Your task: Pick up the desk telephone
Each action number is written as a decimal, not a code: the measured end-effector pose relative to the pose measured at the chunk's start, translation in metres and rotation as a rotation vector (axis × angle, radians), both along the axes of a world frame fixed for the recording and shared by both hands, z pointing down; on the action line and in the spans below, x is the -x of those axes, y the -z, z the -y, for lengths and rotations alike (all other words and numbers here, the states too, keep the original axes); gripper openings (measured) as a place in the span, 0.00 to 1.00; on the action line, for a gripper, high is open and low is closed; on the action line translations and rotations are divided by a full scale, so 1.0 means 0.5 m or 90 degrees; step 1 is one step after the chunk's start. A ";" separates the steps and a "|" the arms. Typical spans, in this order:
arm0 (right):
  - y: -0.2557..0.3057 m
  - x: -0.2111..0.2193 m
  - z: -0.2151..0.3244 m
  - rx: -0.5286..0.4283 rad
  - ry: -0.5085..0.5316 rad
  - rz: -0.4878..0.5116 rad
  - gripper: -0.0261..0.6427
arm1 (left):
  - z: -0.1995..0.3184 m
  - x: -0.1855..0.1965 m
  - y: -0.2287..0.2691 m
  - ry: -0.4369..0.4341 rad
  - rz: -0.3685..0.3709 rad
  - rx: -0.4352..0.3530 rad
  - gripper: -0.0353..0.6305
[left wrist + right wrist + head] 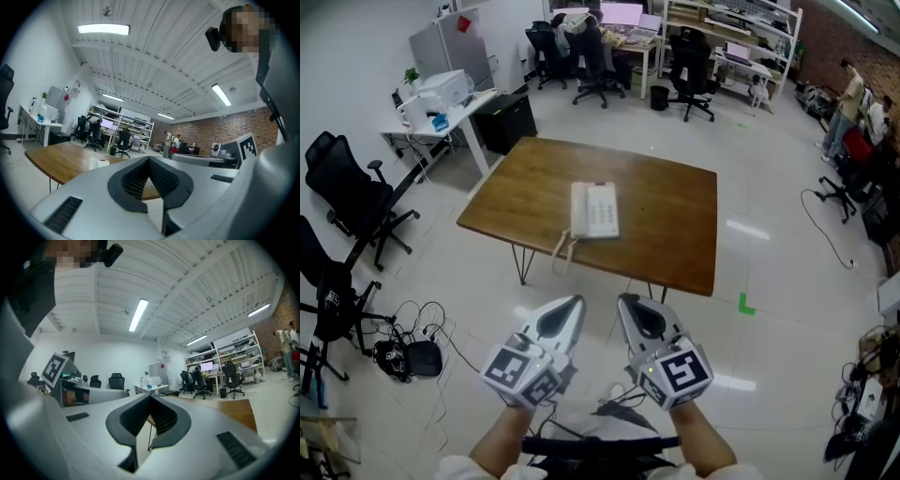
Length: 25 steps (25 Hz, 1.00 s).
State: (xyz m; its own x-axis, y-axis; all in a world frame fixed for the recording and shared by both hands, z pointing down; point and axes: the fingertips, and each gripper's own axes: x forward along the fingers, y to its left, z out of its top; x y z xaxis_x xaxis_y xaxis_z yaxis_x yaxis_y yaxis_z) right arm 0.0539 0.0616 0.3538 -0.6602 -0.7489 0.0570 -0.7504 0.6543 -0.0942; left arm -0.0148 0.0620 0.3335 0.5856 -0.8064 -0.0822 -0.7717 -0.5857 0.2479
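A white desk telephone (594, 209) lies flat near the front edge of a brown wooden table (666, 216), its coiled cord hanging over that edge. In the left gripper view the telephone (98, 162) is a small white shape on the table (56, 157). My left gripper (574, 303) and right gripper (625, 302) are side by side, short of the table, both shut with nothing between the jaws. They point level toward the table. The right gripper view shows only the table's right part (236, 411); the telephone is hidden there.
Black office chairs (347, 197) stand to the left, and cables with a black box (417, 356) lie on the floor at lower left. A white desk with a printer (441, 98) is behind the table. People (848, 94) stand at the far right.
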 end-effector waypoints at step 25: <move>-0.003 -0.049 0.122 -0.023 0.049 -0.017 0.04 | 0.120 -0.070 0.002 0.047 0.032 0.000 0.06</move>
State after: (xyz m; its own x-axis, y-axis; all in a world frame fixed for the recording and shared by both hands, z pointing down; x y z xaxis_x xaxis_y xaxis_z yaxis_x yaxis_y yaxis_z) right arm 0.0785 0.0007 0.3553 -0.7140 -0.6983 0.0501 -0.7001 0.7122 -0.0502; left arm 0.0200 0.0020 0.3323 0.5284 -0.8473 -0.0538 -0.8240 -0.5271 0.2079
